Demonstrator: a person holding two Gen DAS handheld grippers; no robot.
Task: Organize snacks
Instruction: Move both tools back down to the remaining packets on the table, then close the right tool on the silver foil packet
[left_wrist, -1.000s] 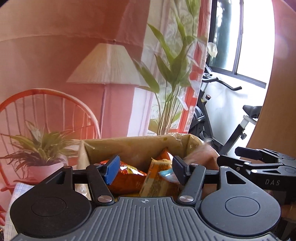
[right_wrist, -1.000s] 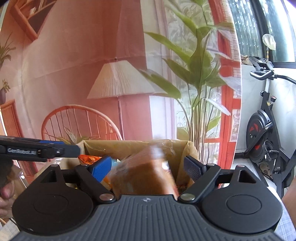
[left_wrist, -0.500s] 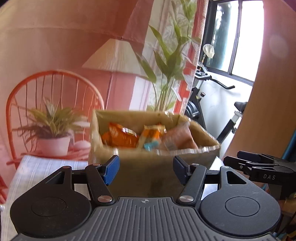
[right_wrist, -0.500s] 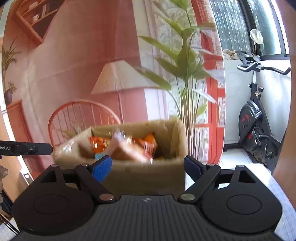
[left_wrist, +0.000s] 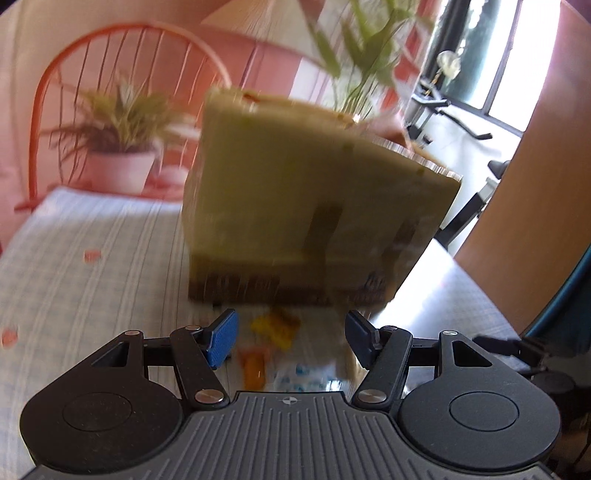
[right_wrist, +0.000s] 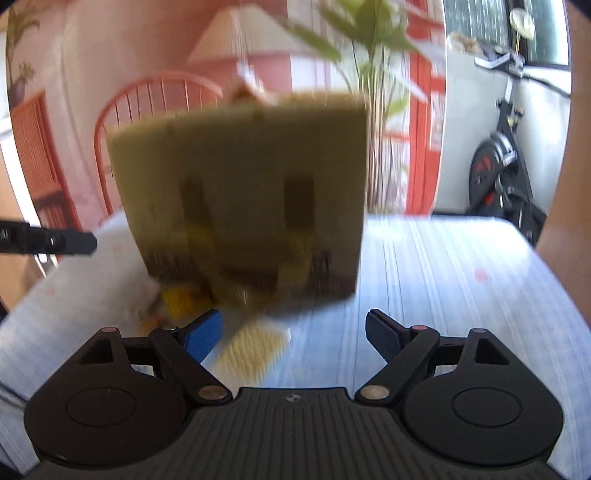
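The cardboard box (left_wrist: 317, 206) stands on the table (left_wrist: 92, 280) ahead of me. My left claw (left_wrist: 291, 334) gapes empty before its base, over blurred snack packets (left_wrist: 275, 328). My right claw (right_wrist: 293, 332) hangs wide and empty, a pale packet (right_wrist: 255, 347) beside it.

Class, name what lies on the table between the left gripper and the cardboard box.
Left wrist view: blurred yellow and orange snack packets lie between the left gripper and cardboard box.

Tall brown cardboard box (left_wrist: 317, 206) stands on the checked-cloth desk (left_wrist: 92, 266); small yellow snack packet (left_wrist: 275, 326) lies before its base; potted green plant (left_wrist: 118, 147) behind, left of box.
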